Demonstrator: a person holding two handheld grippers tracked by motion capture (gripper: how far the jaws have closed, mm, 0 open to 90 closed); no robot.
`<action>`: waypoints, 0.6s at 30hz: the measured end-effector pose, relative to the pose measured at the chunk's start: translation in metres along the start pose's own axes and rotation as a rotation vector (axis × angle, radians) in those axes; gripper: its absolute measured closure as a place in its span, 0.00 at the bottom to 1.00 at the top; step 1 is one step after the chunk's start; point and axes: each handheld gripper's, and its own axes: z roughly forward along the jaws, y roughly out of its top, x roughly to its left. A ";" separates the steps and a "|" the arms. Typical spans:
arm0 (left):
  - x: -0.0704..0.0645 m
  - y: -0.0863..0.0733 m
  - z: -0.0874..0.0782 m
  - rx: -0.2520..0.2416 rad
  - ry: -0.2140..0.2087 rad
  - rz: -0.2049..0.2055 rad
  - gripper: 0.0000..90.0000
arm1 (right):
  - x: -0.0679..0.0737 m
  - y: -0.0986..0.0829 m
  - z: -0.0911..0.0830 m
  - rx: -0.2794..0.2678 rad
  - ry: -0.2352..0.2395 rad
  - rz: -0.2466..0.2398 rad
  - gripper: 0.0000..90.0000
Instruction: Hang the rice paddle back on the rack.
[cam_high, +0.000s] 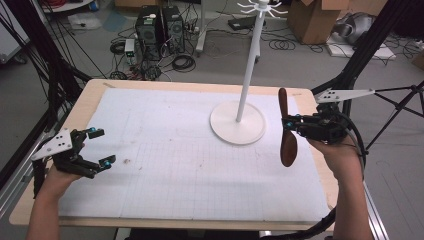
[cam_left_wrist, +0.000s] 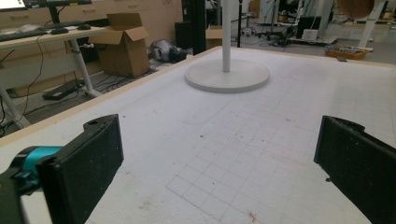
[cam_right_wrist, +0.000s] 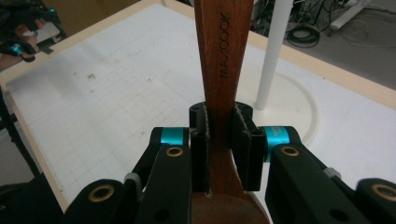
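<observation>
While the right tool (cam_high: 292, 123) clamps a brown wooden spoon (cam_high: 286, 131) by its handle, the spoon hangs roughly upright in the air over the right part of the surface (cam_high: 165, 165), bowl end down, just beside the round base of the white hook stand (cam_high: 238, 123). In the right gripper view the jaws press on both flat sides of the handle (cam_right_wrist: 218, 65), which rises past them toward the stand's pole (cam_right_wrist: 275, 51). The step in hand looks like the carry: the spoon is lifted and held near the stand, not yet hung. The next move probably calls for raising the handle's end to the ring of hooks (cam_high: 262, 7) at the top and catching it on one, though I cannot tell whether the handle has a hole. The left tool (cam_high: 92, 146) rests low at the left edge, jaws spread wide and empty.
</observation>
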 end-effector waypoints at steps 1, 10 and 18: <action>0.000 0.000 0.000 0.000 0.000 -0.001 0.02 | -0.001 0.000 -0.002 -0.006 -0.004 0.003 0.88; 0.000 0.000 0.001 0.003 -0.002 0.000 0.02 | -0.011 0.007 -0.016 -0.026 -0.012 0.010 0.88; 0.000 0.000 0.001 0.004 -0.002 0.000 0.02 | -0.017 0.016 -0.026 -0.043 -0.022 0.007 0.88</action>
